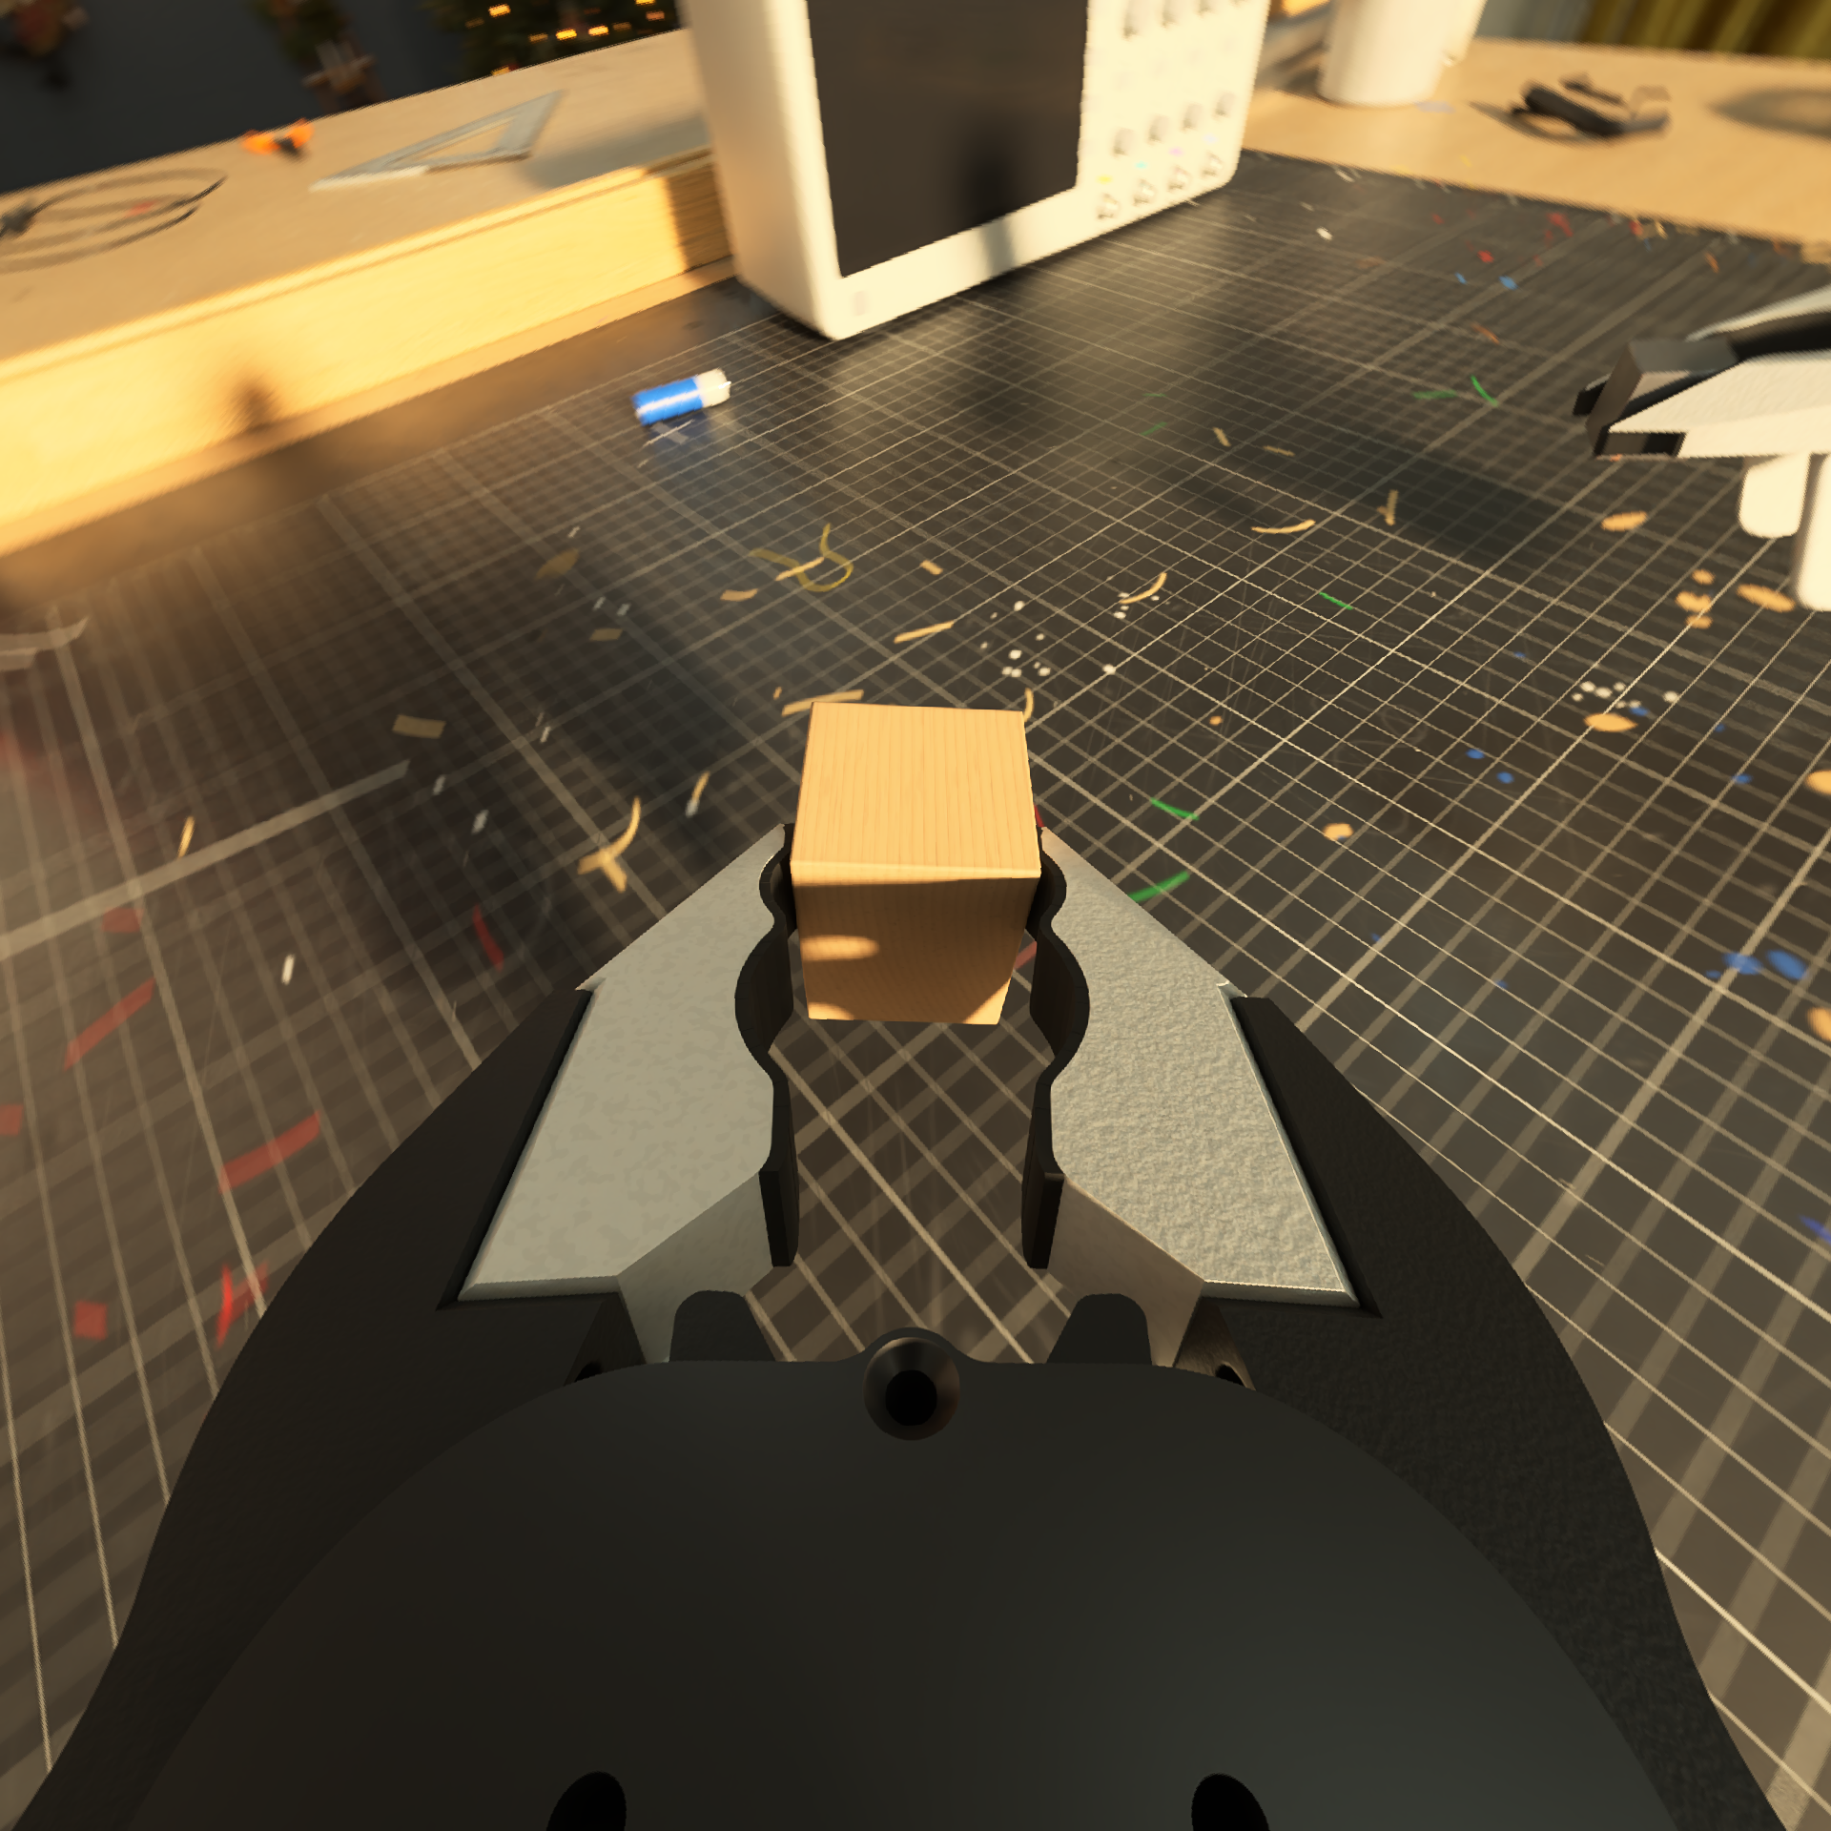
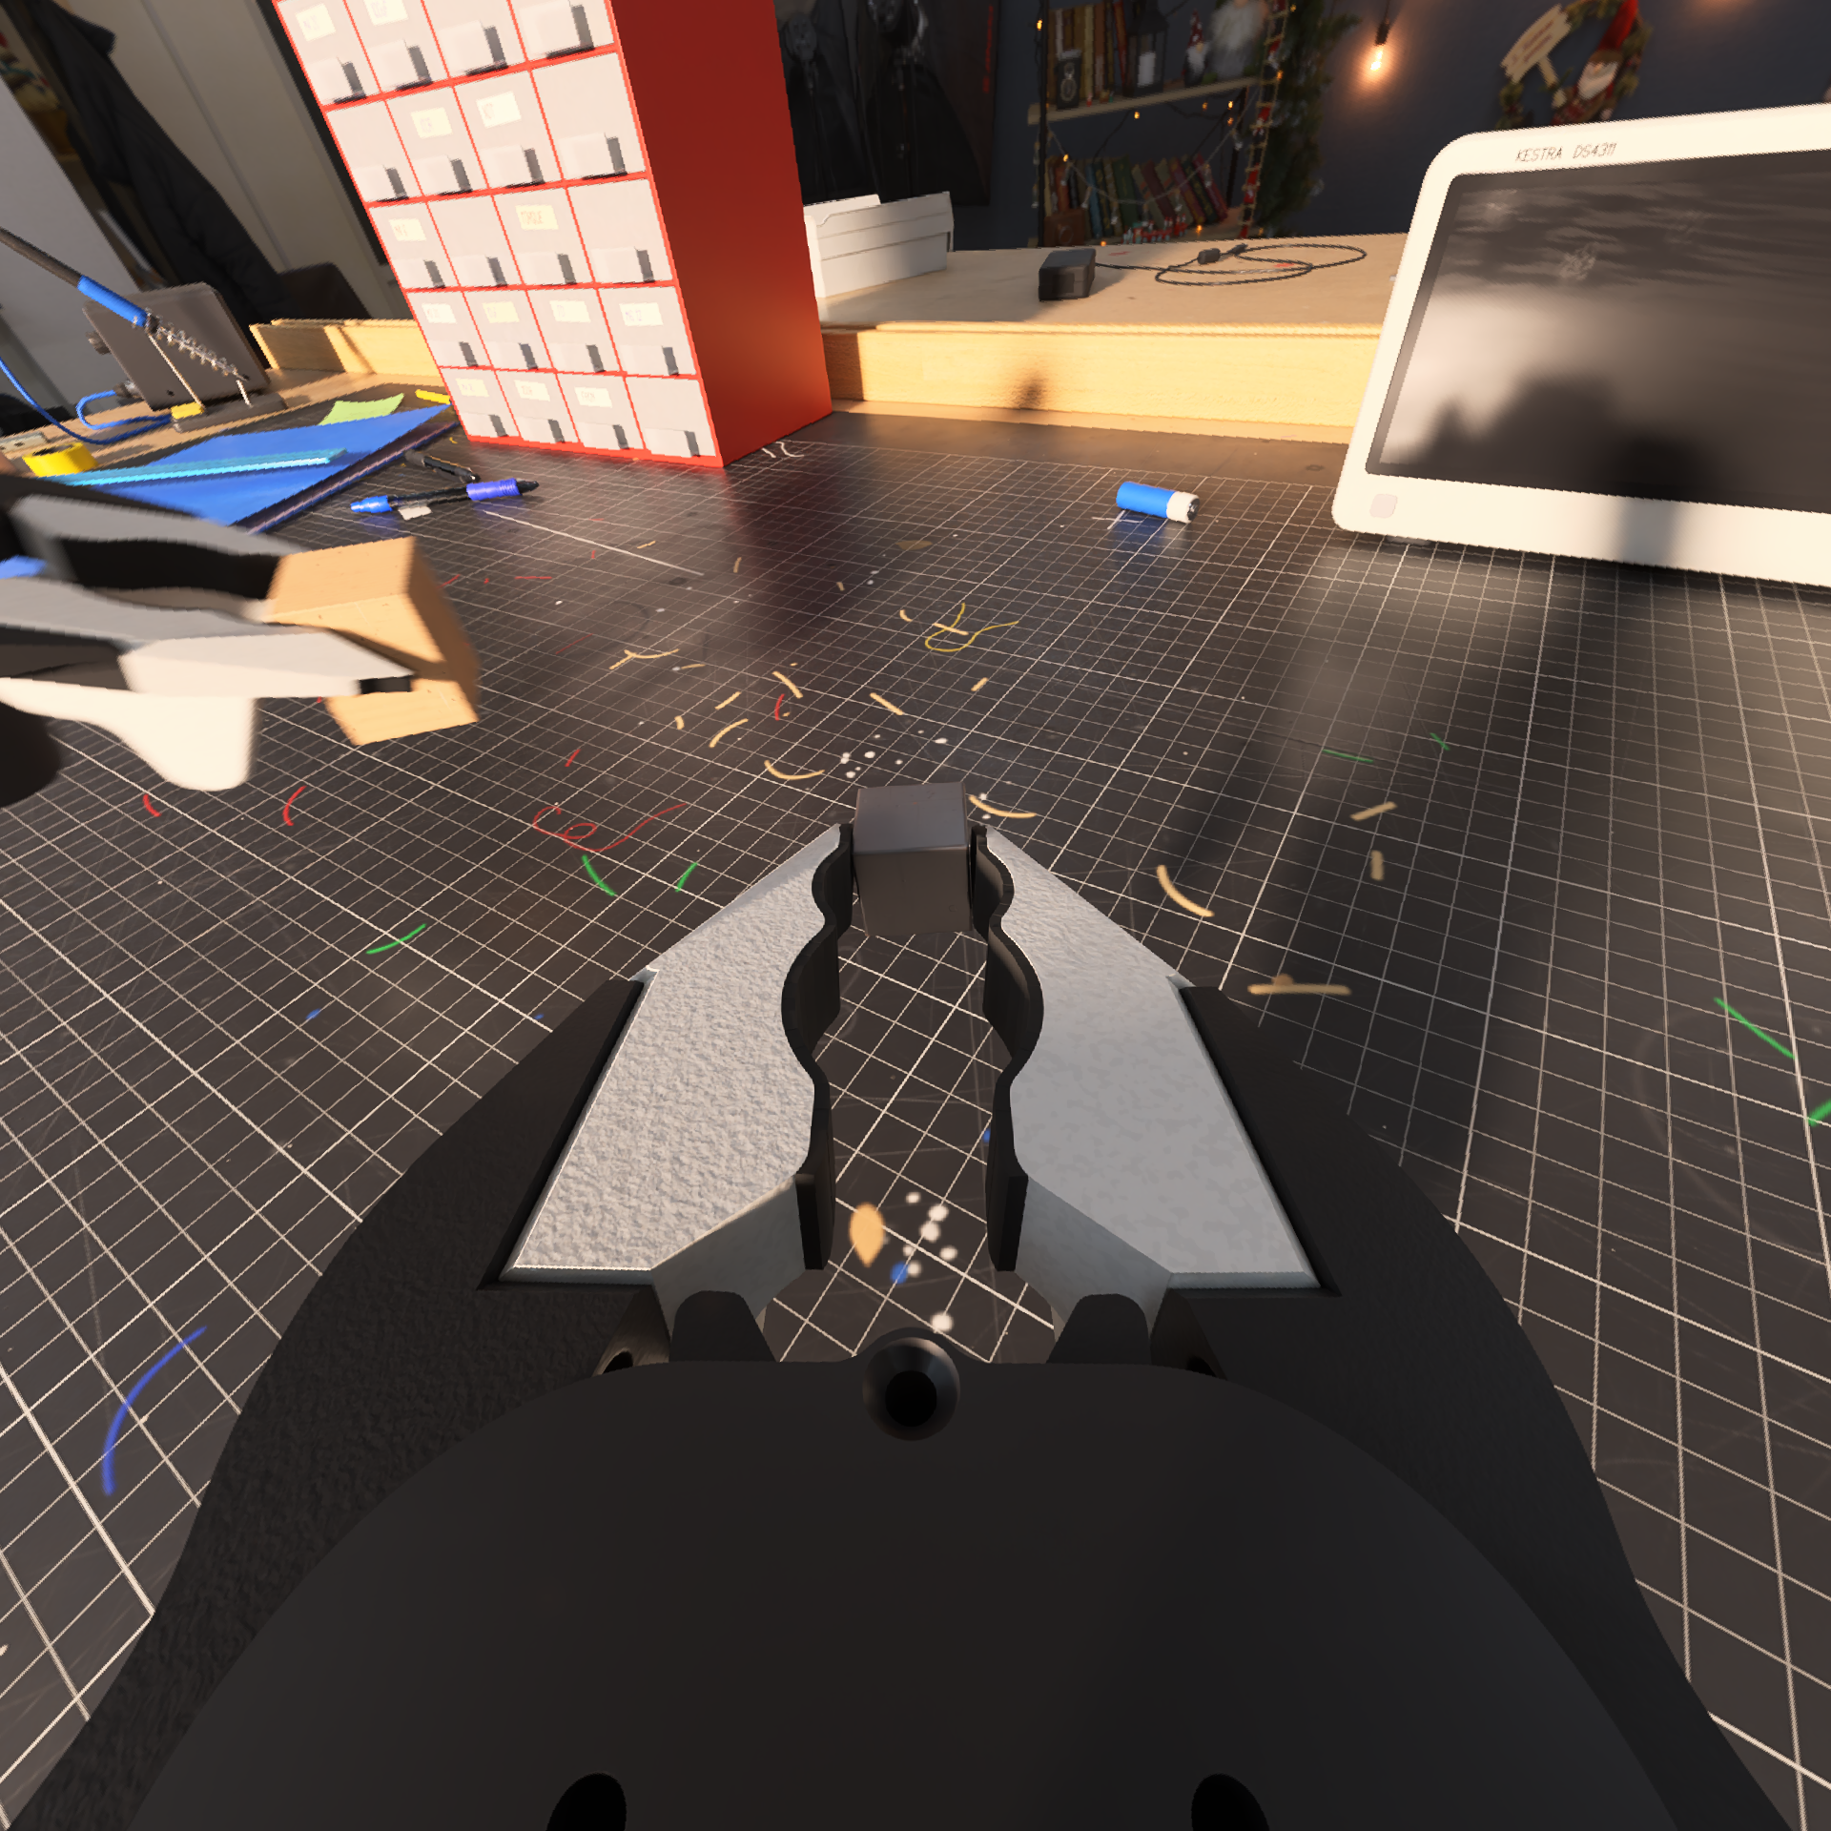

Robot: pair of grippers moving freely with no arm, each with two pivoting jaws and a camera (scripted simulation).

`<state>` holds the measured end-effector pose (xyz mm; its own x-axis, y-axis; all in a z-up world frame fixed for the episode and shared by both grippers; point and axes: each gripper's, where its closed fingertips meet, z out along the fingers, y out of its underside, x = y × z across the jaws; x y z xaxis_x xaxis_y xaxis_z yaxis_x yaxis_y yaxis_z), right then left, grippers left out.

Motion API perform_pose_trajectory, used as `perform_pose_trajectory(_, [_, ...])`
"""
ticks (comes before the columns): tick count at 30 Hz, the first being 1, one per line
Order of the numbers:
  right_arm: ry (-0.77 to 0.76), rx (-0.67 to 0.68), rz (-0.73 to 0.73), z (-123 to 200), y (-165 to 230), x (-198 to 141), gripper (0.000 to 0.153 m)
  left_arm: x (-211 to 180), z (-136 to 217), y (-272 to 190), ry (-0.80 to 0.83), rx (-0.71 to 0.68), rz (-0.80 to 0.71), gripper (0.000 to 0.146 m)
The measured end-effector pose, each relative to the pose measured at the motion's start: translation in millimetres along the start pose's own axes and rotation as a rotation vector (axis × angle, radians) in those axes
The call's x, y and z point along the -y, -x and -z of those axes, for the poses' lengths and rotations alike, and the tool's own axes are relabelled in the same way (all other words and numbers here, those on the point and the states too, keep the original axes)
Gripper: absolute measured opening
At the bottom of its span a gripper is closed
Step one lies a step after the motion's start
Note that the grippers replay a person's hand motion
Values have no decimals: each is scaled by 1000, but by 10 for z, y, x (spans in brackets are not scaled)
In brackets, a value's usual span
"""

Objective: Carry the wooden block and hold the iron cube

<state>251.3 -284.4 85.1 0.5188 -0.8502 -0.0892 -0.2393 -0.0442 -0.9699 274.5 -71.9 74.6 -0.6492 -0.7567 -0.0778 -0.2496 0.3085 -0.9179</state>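
Note:
My left gripper (image 1: 914,892) is shut on the wooden block (image 1: 914,842), a pale tan block held at the fingertips above the dark cutting mat (image 1: 1288,892). My right gripper (image 2: 912,872) is shut on the iron cube (image 2: 912,860), a small grey metal cube gripped between its fingertips above the mat. In the right wrist view the left gripper (image 2: 327,644) shows at the left edge with the wooden block (image 2: 396,634) in it. In the left wrist view the right gripper's fingertips (image 1: 1665,406) show at the right edge; the cube is hidden there.
A white screened instrument (image 1: 971,149) stands at the back, also in the right wrist view (image 2: 1605,347). A blue-and-white cylinder (image 1: 682,394) lies on the mat. A red drawer cabinet (image 2: 594,228), pens (image 2: 446,493), a blue folder (image 2: 258,466) and a raised wooden ledge (image 1: 297,297) border it.

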Motion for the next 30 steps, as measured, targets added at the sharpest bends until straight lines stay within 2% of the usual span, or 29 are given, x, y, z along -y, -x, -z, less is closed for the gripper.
perform_pose_trajectory(3, [-8,5,-8,16,6,5,23,142,-397,48,44,-83,-97,45])
perform_pose_trajectory(7, [-23,21,-57,34,-26,17,23,236,-865,182,112,-186,-108,45])
perform_pose_trajectory(11, [-40,41,-101,55,-47,30,23,178,-1158,308,159,-243,-117,45])
perform_pose_trajectory(18, [-25,88,-134,38,-17,16,23,159,-1287,380,121,-275,-113,45])
perform_pose_trajectory(26, [2,175,-173,-106,21,106,23,69,-1369,383,228,-334,-144,45])
perform_pose_trajectory(28, [19,209,-148,-135,40,193,23,60,-1363,383,246,-354,-136,45])
perform_pose_trajectory(30, [82,268,-53,-170,61,305,23,54,-1354,378,251,-365,-137,45])
